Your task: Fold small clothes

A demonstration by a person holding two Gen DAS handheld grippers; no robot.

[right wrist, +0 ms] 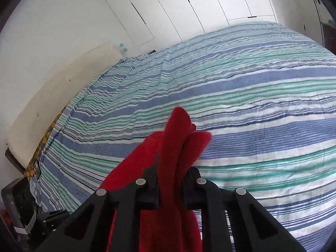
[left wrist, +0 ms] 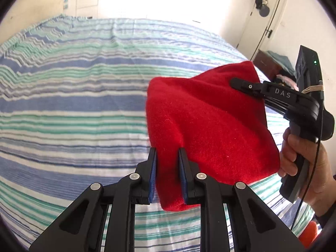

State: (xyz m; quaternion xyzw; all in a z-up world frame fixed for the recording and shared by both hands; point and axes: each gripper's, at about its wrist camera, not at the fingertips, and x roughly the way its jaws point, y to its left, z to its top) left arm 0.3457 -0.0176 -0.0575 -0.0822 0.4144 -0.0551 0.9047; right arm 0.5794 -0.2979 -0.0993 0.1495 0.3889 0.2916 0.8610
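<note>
Left gripper (left wrist: 167, 153) clamped on the near lower edge of a red knitted garment (left wrist: 210, 130), blue pads pressing the cloth from both sides. Right gripper (right wrist: 170, 172) likewise closed on the same red garment (right wrist: 174, 147), bunched folds sticking up past the black fingers (right wrist: 151, 176); from the left wrist view, pinching the cloth's far upper corner (left wrist: 237, 83), handle held in a hand (left wrist: 302, 157). Garment stretched between the two, lifted clear above the bed (left wrist: 73, 105) with its blue, green and white striped cover. Beyond, white wardrobe doors (right wrist: 189, 4) and a pale headboard (right wrist: 52, 105).
</note>
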